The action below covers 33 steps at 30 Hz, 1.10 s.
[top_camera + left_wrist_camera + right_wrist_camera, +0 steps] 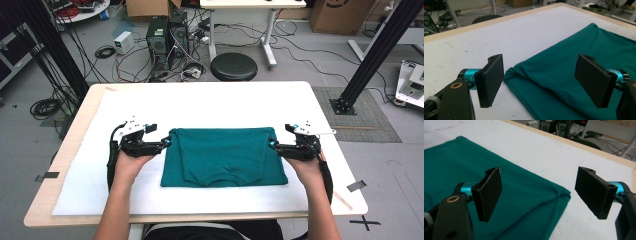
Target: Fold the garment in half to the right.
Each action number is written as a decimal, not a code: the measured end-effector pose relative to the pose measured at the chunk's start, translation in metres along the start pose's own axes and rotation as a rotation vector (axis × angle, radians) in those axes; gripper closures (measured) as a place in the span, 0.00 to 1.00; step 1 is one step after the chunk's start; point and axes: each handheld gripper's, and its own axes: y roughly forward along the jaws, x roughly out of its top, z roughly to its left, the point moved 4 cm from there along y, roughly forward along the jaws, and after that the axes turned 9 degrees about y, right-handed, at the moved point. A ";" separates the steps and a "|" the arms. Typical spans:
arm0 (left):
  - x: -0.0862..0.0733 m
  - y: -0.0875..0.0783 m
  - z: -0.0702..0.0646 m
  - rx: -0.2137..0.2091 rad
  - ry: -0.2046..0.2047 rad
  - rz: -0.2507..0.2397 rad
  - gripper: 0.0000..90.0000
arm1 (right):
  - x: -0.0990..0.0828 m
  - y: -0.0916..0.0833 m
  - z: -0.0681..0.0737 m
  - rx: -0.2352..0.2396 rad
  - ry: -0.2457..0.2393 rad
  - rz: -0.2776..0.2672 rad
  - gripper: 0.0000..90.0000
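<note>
Two grippers, left gripper and right gripper, jaws spread, flank the far corners of a folded teal T-shirt mid-worktop. Sides look folded; nothing grasped; further folding likely remains.

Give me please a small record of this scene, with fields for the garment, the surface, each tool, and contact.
garment: teal shirt, folded, lying flat
surface: white sheet on a wooden table
left tool: open, at the shirt's far left corner
right tool: open, at the shirt's far right corner
contact: neither tool grips the cloth yet
</note>
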 end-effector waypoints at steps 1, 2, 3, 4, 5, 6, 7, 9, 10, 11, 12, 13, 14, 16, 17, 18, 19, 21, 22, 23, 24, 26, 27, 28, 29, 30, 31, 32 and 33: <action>-0.001 0.000 -0.002 -0.001 -0.001 0.006 0.26 | 0.001 0.000 0.000 -0.004 -0.005 0.002 0.25; -0.001 0.000 -0.004 -0.004 -0.001 0.011 0.26 | 0.002 0.001 0.000 -0.002 -0.013 -0.005 0.25; -0.001 0.001 -0.006 -0.006 -0.003 0.016 0.26 | 0.003 0.001 0.001 0.003 -0.005 -0.006 0.25; -0.001 0.002 -0.008 -0.006 -0.003 0.025 0.26 | 0.004 0.001 0.002 0.009 -0.008 -0.009 0.25; 0.000 0.004 -0.011 -0.008 -0.002 0.030 0.26 | 0.004 0.002 0.004 0.016 -0.006 -0.008 0.25; 0.000 0.005 -0.014 -0.010 0.003 0.033 0.26 | 0.005 0.002 0.005 0.021 -0.014 -0.008 0.25; 0.000 0.006 -0.018 -0.018 0.008 0.042 0.26 | 0.006 0.003 0.006 0.023 -0.017 -0.005 0.25; -0.002 0.007 -0.023 -0.039 0.024 0.073 0.26 | 0.007 0.003 0.007 0.025 -0.029 -0.007 0.25; -0.003 0.007 -0.026 -0.049 0.029 0.090 0.26 | 0.007 0.002 0.008 0.023 -0.024 -0.002 0.25; -0.004 0.006 -0.027 -0.050 0.036 0.094 0.26 | 0.007 0.002 0.009 0.021 -0.035 -0.005 0.25; -0.005 0.005 -0.028 -0.049 0.040 0.095 0.26 | 0.007 0.002 0.009 0.014 -0.035 -0.002 0.25; -0.007 0.003 -0.030 -0.051 0.039 0.101 0.26 | 0.007 0.002 0.009 0.009 -0.036 0.000 0.25; -0.009 0.002 -0.031 -0.054 0.042 0.106 0.26 | 0.007 0.003 0.009 0.002 -0.038 0.003 0.25; -0.015 -0.002 -0.033 -0.056 0.042 0.131 0.26 | 0.007 0.004 0.009 0.007 -0.040 0.003 0.25; -0.018 -0.003 -0.032 -0.054 0.044 0.141 0.26 | 0.007 0.004 0.010 0.009 -0.042 0.003 0.25; -0.021 -0.004 -0.032 -0.050 0.039 0.149 0.26 | 0.007 0.005 0.010 0.009 -0.043 0.006 0.25; -0.024 -0.005 -0.032 -0.046 0.027 0.153 0.26 | 0.007 0.005 0.011 0.011 -0.045 0.005 0.25; -0.033 -0.005 -0.030 -0.044 0.014 0.184 0.26 | 0.007 0.005 0.011 0.010 -0.042 0.007 0.25; -0.036 -0.004 -0.030 -0.044 0.004 0.192 0.26 | 0.007 0.005 0.011 0.008 -0.040 0.006 0.25; -0.040 -0.004 -0.029 -0.049 0.006 0.210 0.26 | 0.007 0.005 0.011 0.007 -0.039 0.007 0.25; -0.042 -0.002 -0.028 -0.055 0.001 0.222 0.26 | 0.007 0.005 0.011 0.008 -0.042 0.005 0.25; -0.045 0.001 -0.028 -0.065 -0.005 0.235 0.26 | 0.007 0.006 0.012 0.009 -0.044 0.007 0.25; -0.046 0.002 -0.028 -0.066 -0.007 0.245 0.26 | 0.007 0.007 0.013 0.011 -0.045 0.010 0.25; -0.047 0.003 -0.027 -0.066 -0.010 0.250 0.26 | 0.006 0.008 0.014 0.014 -0.041 0.014 0.25; -0.048 0.004 -0.027 -0.068 -0.021 0.250 0.26 | 0.006 0.009 0.014 0.013 -0.050 0.012 0.25; -0.048 0.006 -0.027 -0.070 -0.024 0.256 0.26 | 0.006 0.010 0.015 0.015 -0.046 0.015 0.25; -0.049 0.007 -0.027 -0.069 -0.026 0.266 0.26 | 0.006 0.010 0.015 0.014 -0.047 0.017 0.25; -0.050 0.008 -0.027 -0.067 -0.026 0.273 0.26 | 0.006 0.011 0.015 0.016 -0.046 0.020 0.25; -0.051 0.010 -0.028 -0.070 -0.027 0.283 0.26 | 0.005 0.011 0.015 0.015 -0.046 0.021 0.25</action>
